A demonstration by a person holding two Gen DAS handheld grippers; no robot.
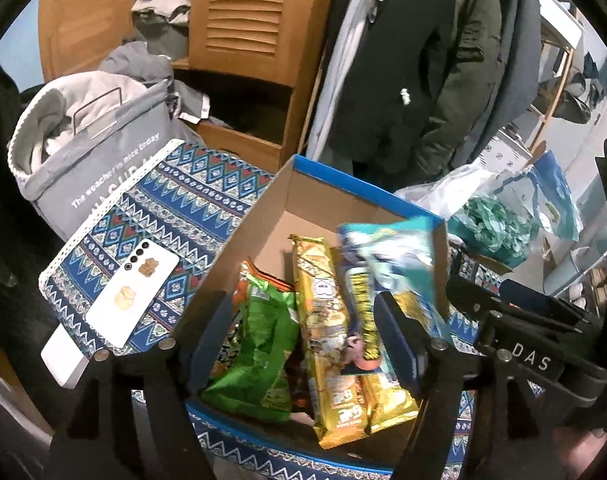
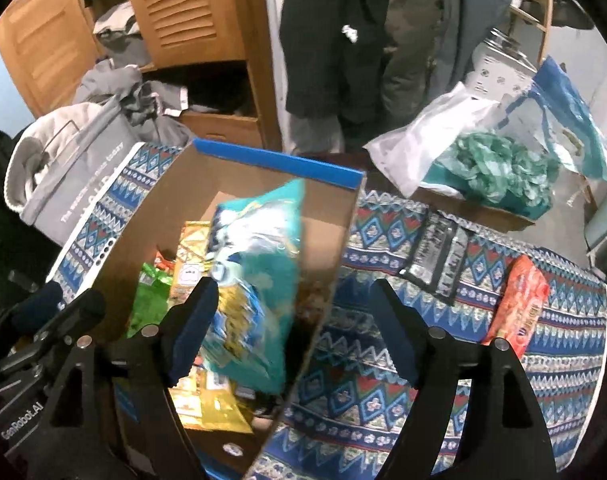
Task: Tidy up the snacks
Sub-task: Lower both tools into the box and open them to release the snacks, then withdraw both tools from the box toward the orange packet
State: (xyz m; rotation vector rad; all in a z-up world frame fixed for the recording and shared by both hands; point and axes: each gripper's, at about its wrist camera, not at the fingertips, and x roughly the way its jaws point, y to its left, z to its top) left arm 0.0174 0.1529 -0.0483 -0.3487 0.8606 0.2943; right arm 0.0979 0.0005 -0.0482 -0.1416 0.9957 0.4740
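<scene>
A cardboard box with a blue rim (image 1: 367, 176) (image 2: 279, 160) stands on the patterned cloth. In it lie a green snack bag (image 1: 259, 344) (image 2: 151, 292), a yellow biscuit pack (image 1: 323, 320) (image 2: 191, 264) and another yellow pack (image 1: 383, 392). A teal and blue snack bag (image 1: 387, 256) (image 2: 255, 280) is blurred, tilted over the box's right side, free of both grippers. My left gripper (image 1: 307, 344) is open over the box. My right gripper (image 2: 295, 332) is open, straddling the box's right wall. An orange snack pack (image 2: 519, 308) and a black-silver packet (image 2: 439, 256) lie on the cloth to the right.
A white phone (image 1: 123, 300) lies on the cloth left of the box. A grey laundry basket (image 1: 91, 152) stands at far left. A plastic bag with green material (image 2: 495, 168) sits at back right. A wooden cupboard (image 1: 243, 20) and hanging coats (image 1: 423, 60) stand behind.
</scene>
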